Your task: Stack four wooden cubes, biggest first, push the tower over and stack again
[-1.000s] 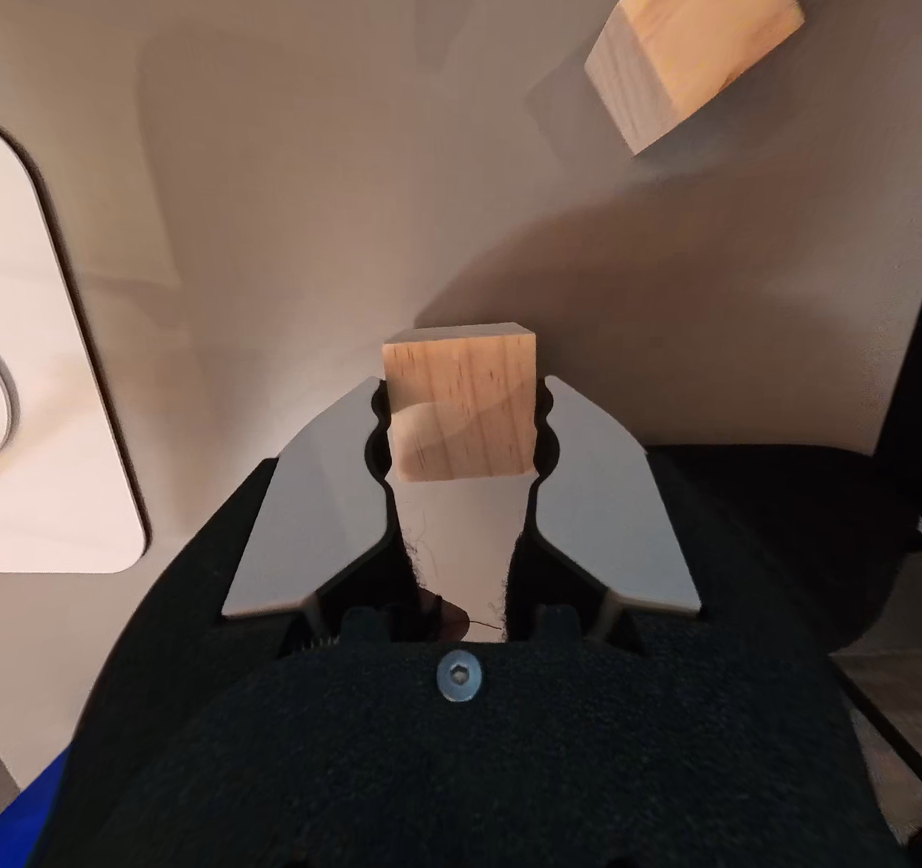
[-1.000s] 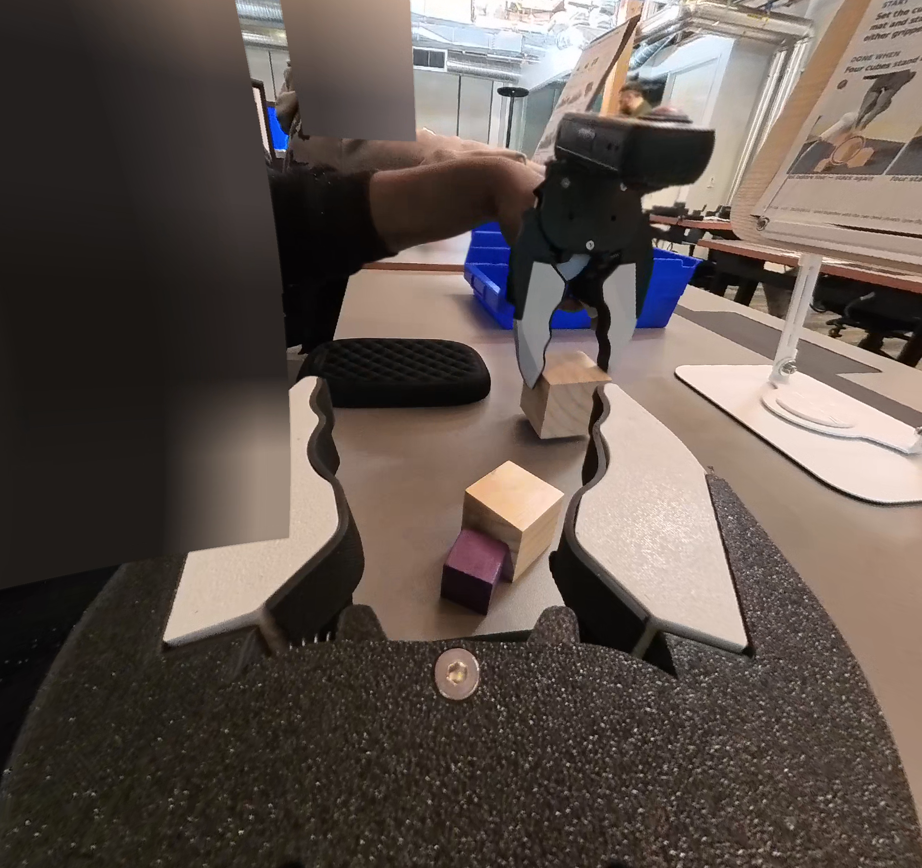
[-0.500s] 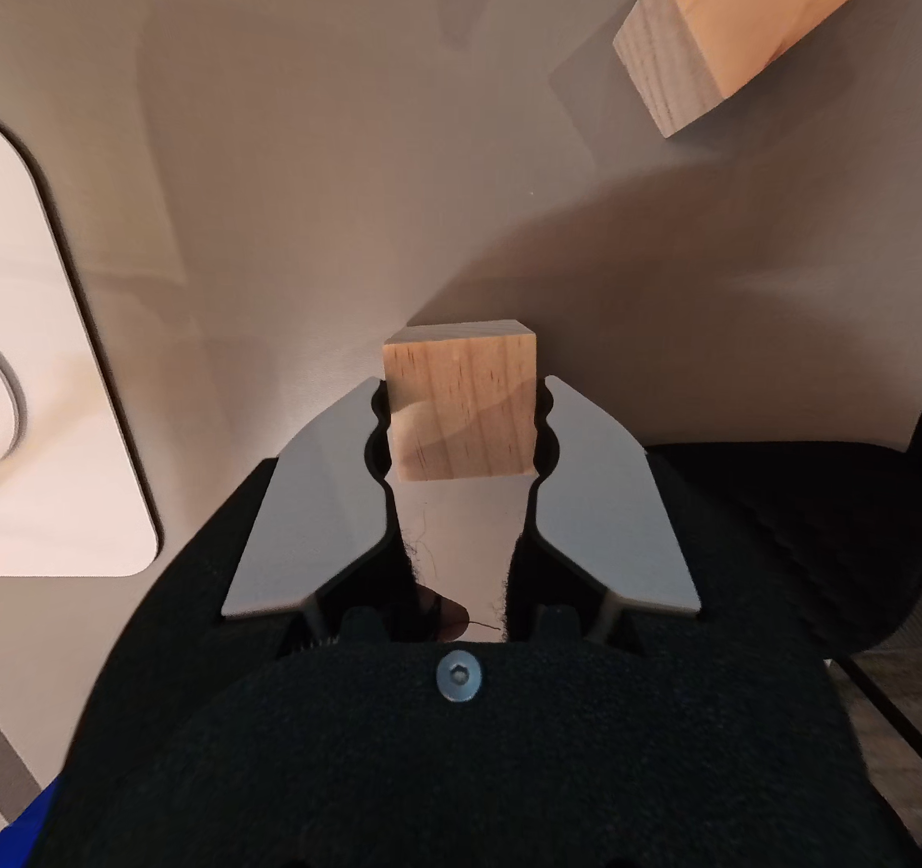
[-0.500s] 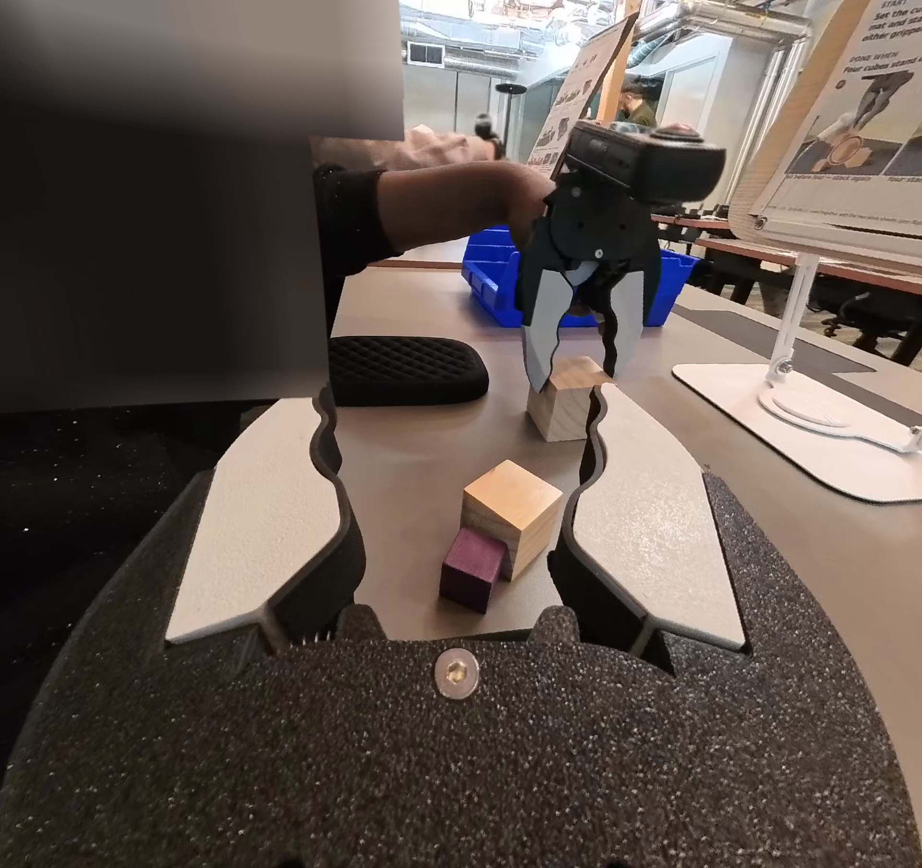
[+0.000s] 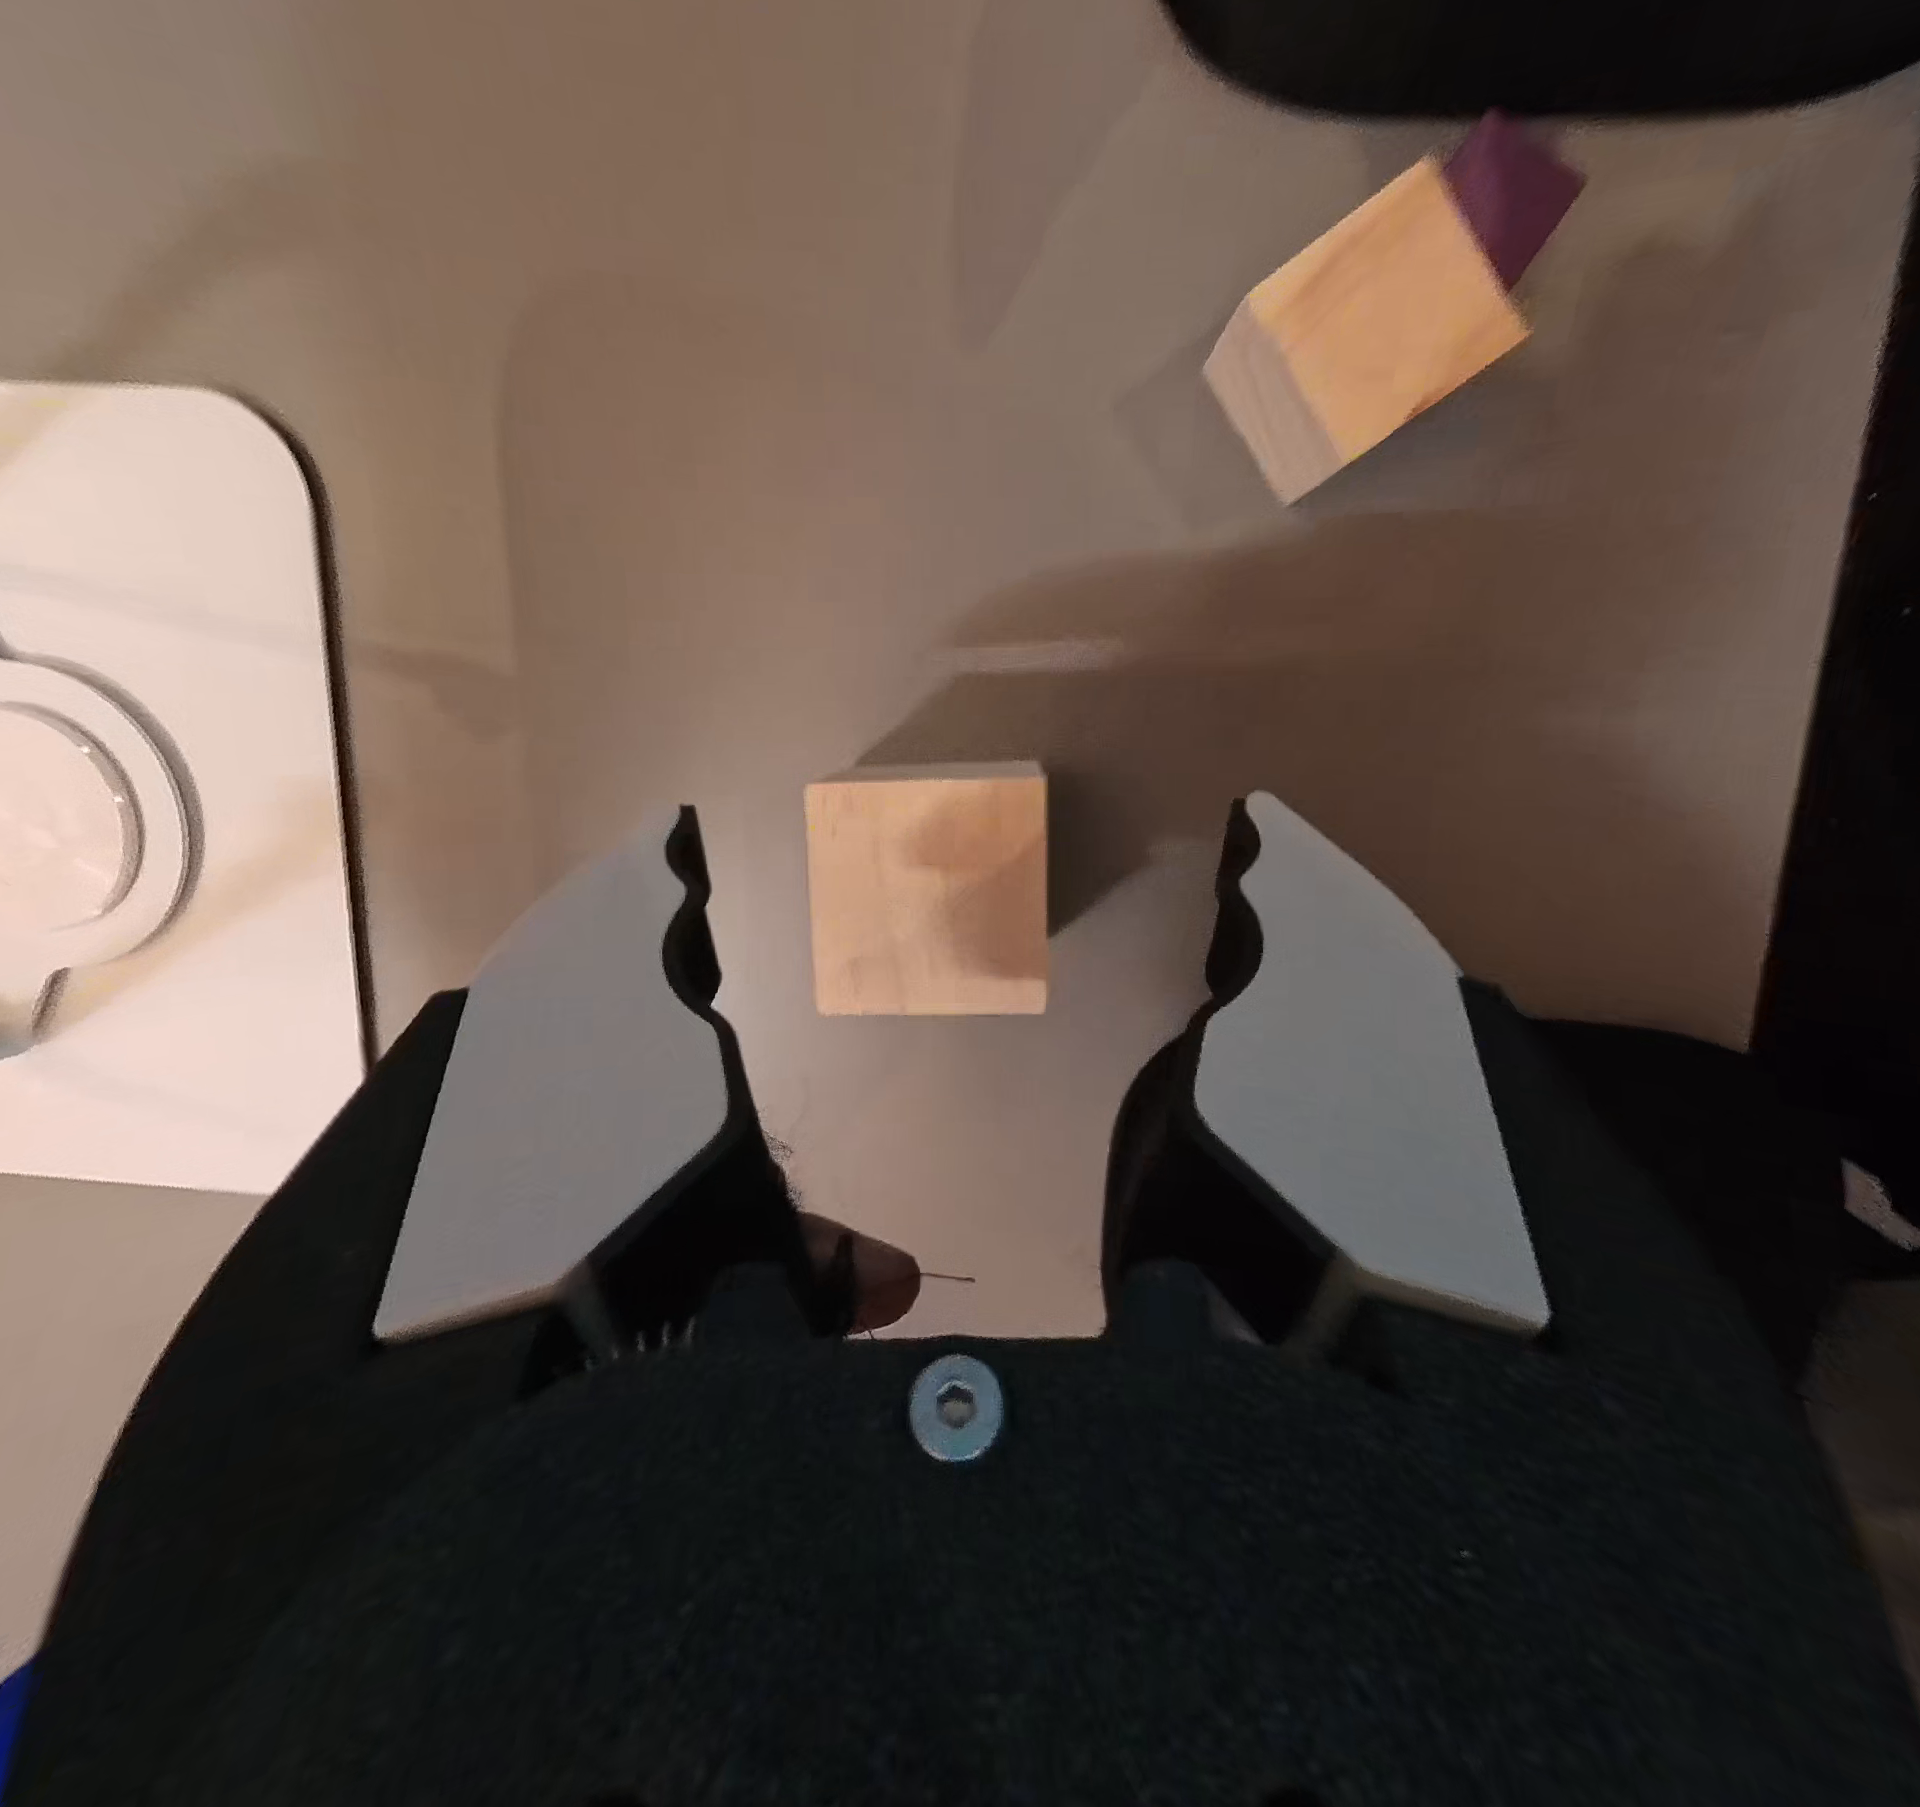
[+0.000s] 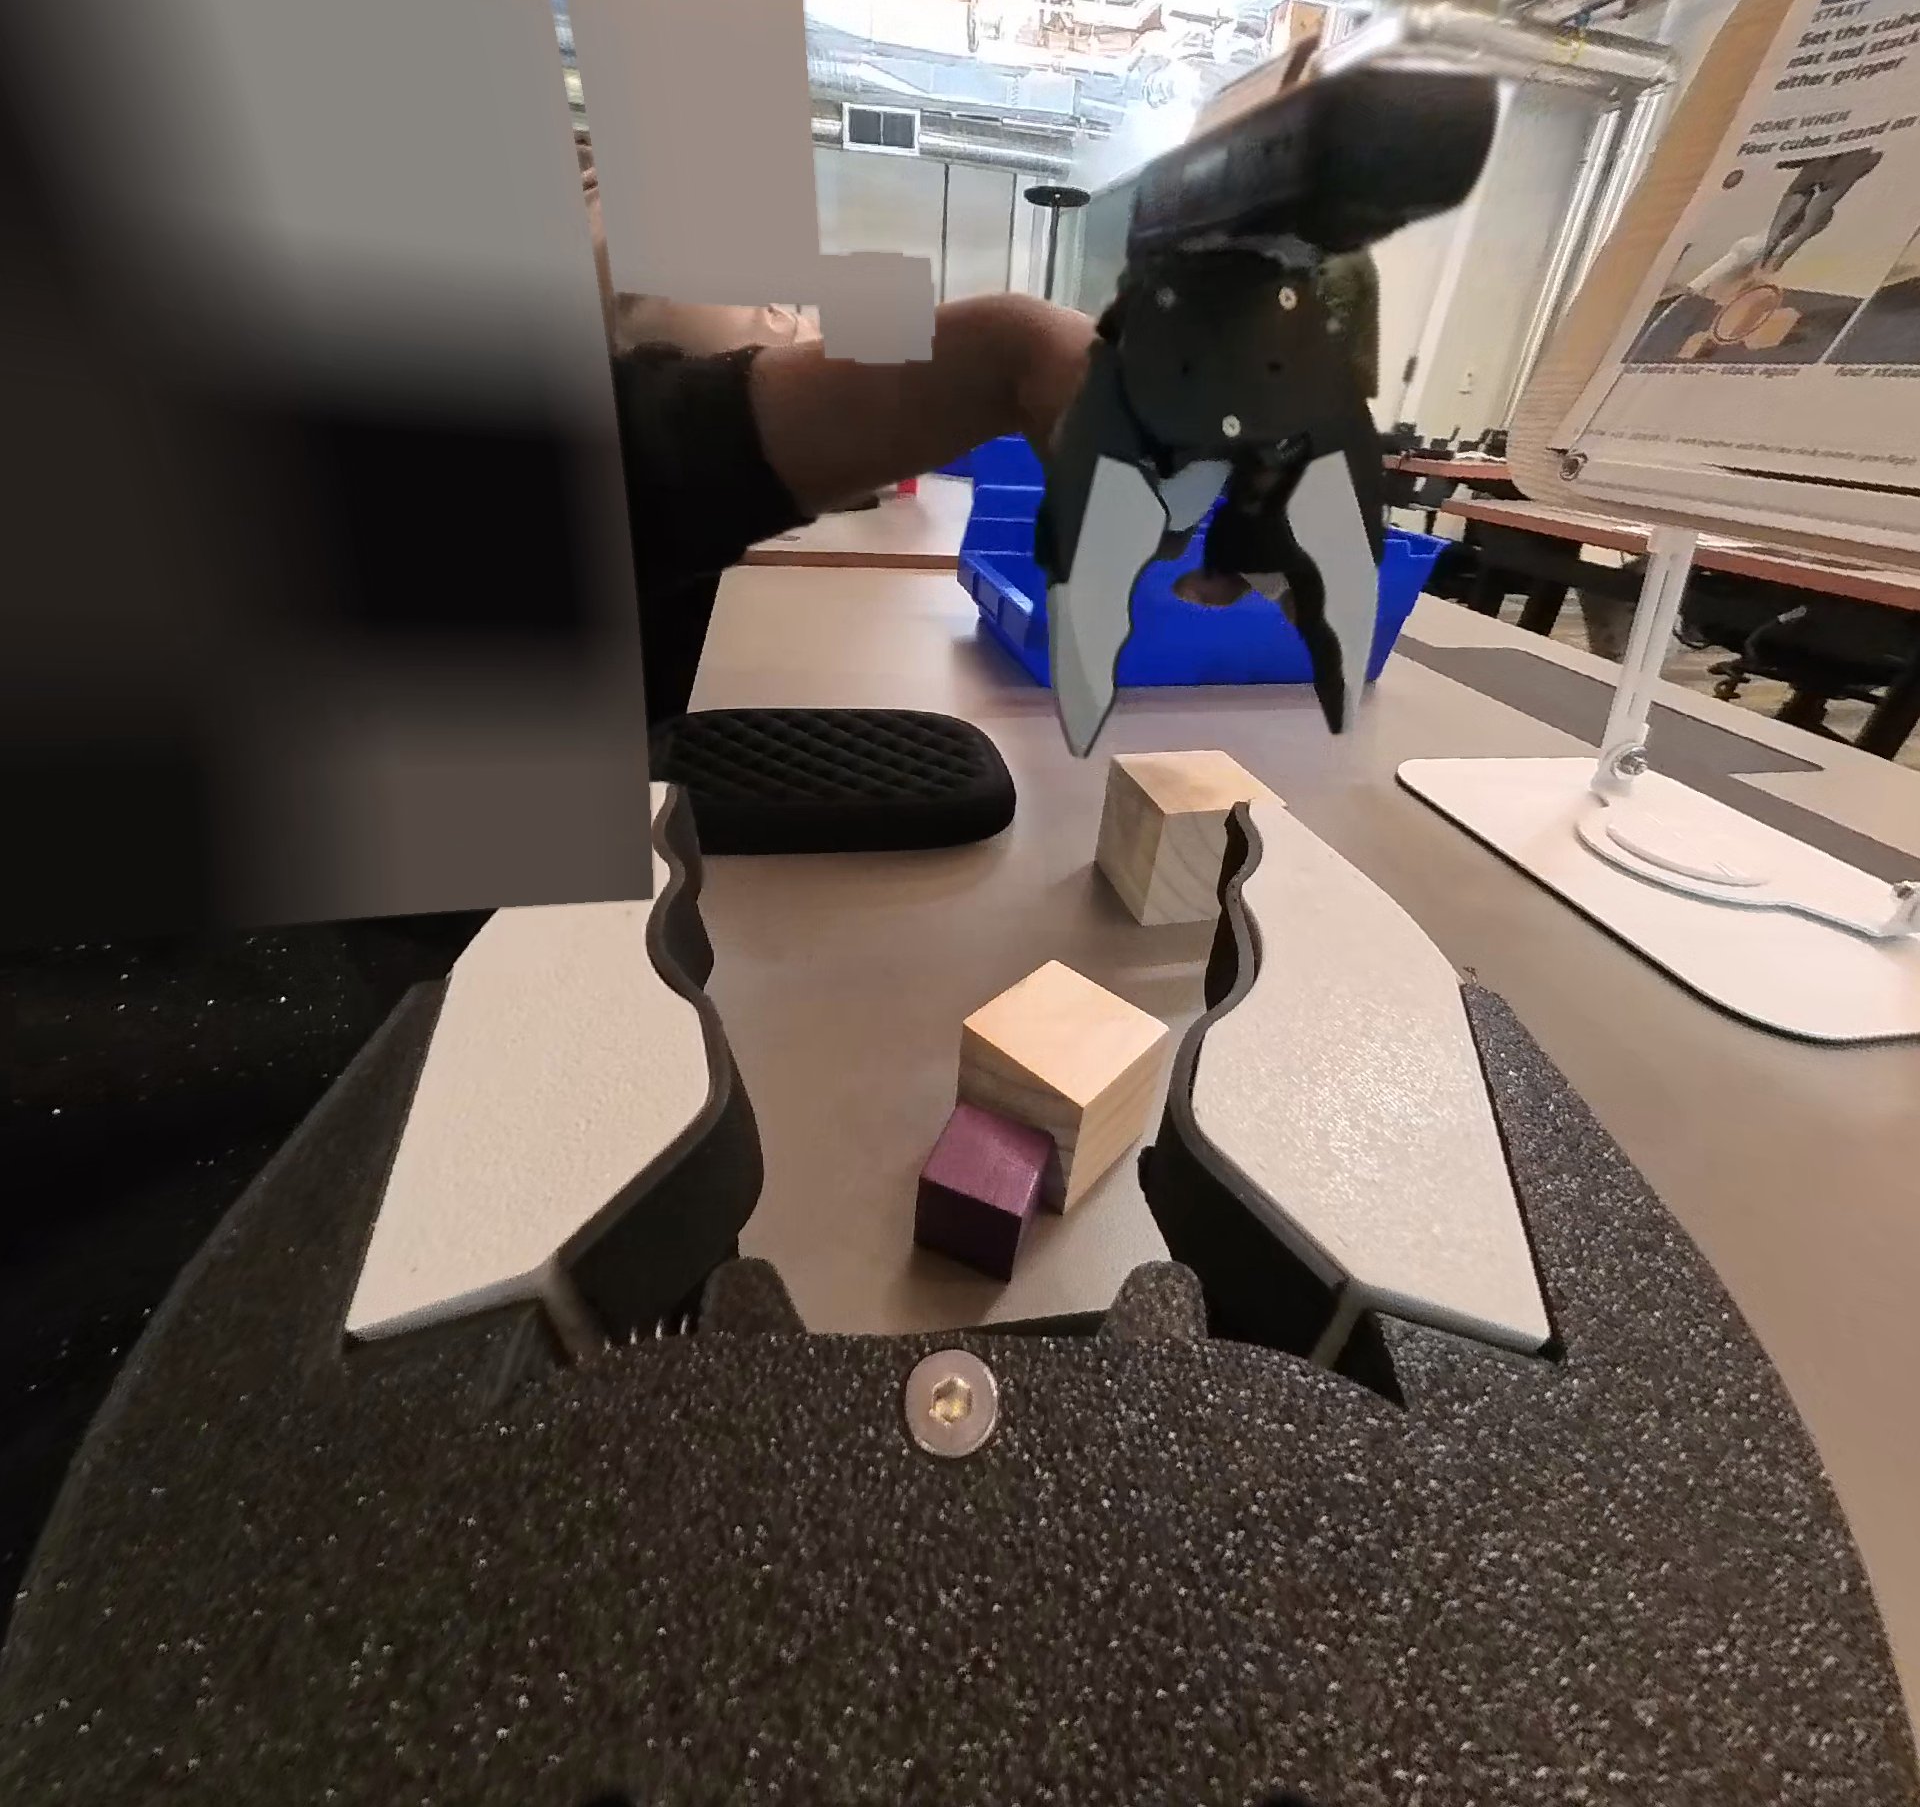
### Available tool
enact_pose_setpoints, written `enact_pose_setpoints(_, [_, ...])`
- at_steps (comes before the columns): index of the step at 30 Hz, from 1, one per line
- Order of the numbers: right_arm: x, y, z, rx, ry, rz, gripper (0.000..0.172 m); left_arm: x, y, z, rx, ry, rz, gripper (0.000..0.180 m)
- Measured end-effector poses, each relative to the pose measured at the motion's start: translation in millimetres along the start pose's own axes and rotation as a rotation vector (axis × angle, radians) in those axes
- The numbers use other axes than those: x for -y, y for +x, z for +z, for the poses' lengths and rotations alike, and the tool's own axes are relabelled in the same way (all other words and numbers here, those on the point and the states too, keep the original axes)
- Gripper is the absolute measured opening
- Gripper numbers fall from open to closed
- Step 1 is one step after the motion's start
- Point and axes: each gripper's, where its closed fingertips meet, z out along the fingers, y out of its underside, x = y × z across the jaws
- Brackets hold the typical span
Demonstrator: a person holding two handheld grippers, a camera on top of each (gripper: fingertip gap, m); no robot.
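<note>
My left gripper (image 5: 961, 822) is open and points down over a pale wooden cube (image 5: 927, 890) that rests on the grey table (image 5: 623, 303); a clear gap lies between each pad and the cube. The right wrist view shows the same gripper (image 6: 1210, 729) lifted just above that cube (image 6: 1169, 838). My right gripper (image 6: 956, 827) is open and holds nothing. It hovers low over a second wooden cube (image 6: 1065, 1066) with a small purple cube (image 6: 982, 1191) leaning against it. That pair also shows in the left wrist view: the wooden cube (image 5: 1366, 334) and the purple one (image 5: 1512, 194).
A black textured pad (image 6: 831, 791) lies at the left of the table. A blue bin (image 6: 1195, 614) stands at the back. A white stand base (image 6: 1662, 884) carries a tilted instruction sheet (image 6: 1745, 230) at the right; the base also shows in the left wrist view (image 5: 156, 770). A person's arm (image 6: 883, 407) holds the left gripper.
My left gripper let go of the wooden cube: its jaws opened wide and it rose, leaving the cube on the table. My right gripper stayed open and hardly moved.
</note>
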Motion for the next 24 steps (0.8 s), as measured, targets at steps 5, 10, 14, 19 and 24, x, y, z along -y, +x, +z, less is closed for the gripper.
enact_pose_setpoints(5, [-0.1,-0.2,0.1,0.000,-0.002,-0.002,0.094,19.8,12.8,-9.3,0.053,0.080,-0.066,0.089])
enact_pose_setpoints(10, [1.0,1.5,-0.8,-0.006,0.007,0.008,0.094,34.7,31.6,-13.4,0.058,0.150,-0.148,0.088])
enact_pose_setpoints(14, [1.1,1.4,-0.9,-0.008,0.008,0.006,0.094,42.5,49.4,-4.8,0.052,0.150,-0.160,0.086])
enact_pose_setpoints(19, [1.7,1.9,-1.4,-0.010,0.013,0.009,0.093,53.2,69.9,19.9,0.033,0.142,-0.199,0.085])
enact_pose_setpoints(24, [1.8,1.8,-1.5,-0.010,0.015,0.009,0.093,70.1,79.1,36.0,0.042,0.217,-0.296,0.083])
